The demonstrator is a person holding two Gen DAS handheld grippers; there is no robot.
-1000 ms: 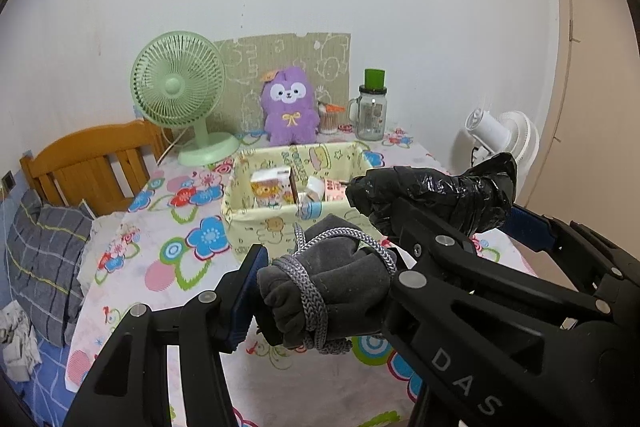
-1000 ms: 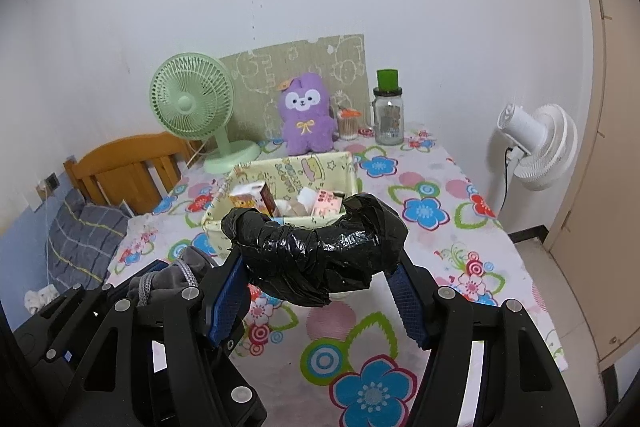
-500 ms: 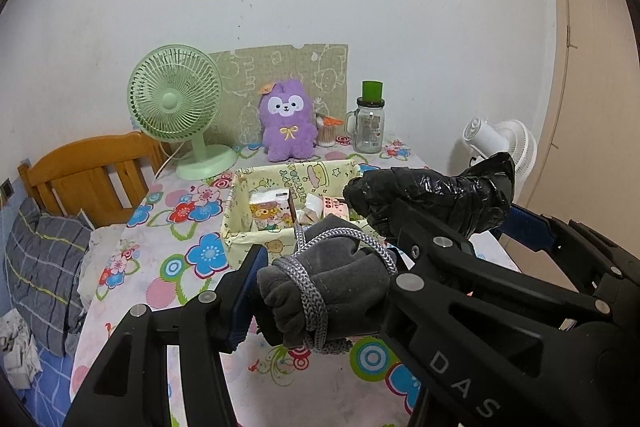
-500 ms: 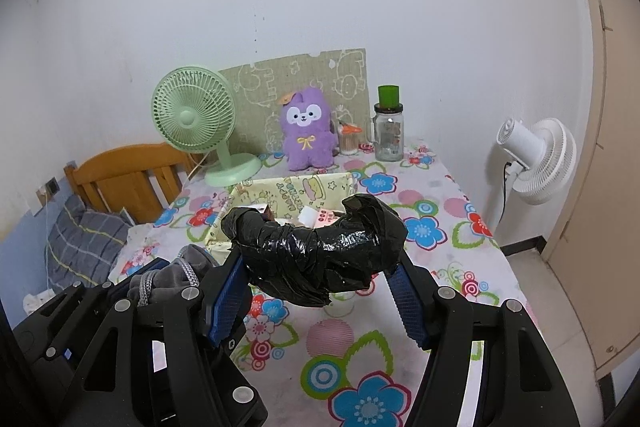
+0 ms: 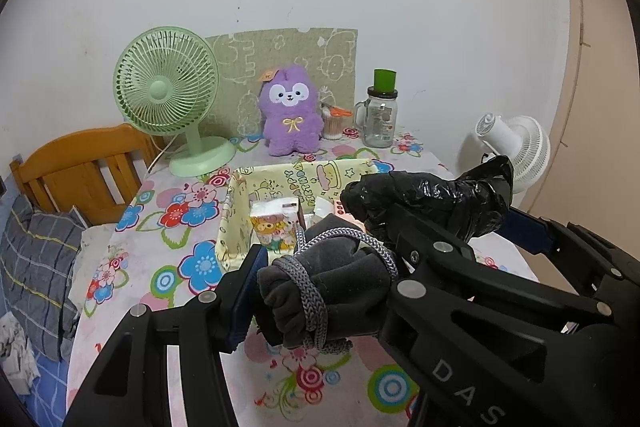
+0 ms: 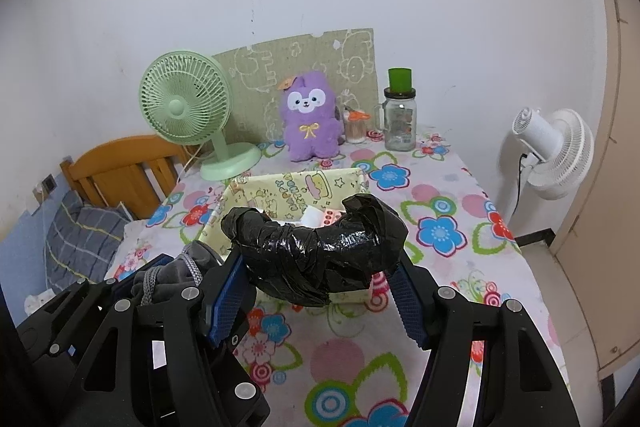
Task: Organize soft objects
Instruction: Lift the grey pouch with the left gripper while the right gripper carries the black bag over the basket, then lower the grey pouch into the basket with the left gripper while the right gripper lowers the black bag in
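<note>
My left gripper is shut on a grey fleece bundle tied with grey cord, held above the flowered table. My right gripper is shut on a black plastic-wrapped roll, just right of the left one; the black roll and the grey bundle also show in each other's views. Beyond both stands a yellow cartoon-print fabric basket, also in the right wrist view, holding a tissue pack and small packets. A purple plush toy sits at the back by the wall.
A green desk fan stands back left, a glass jar with a green lid back right, a cardboard sheet against the wall. A white floor fan stands off the table's right edge. A wooden bed frame and grey bedding lie left.
Both grippers have drawn back from the basket with their loads still held; basket, plush and fans look smaller and farther. More of the table's near part shows.
</note>
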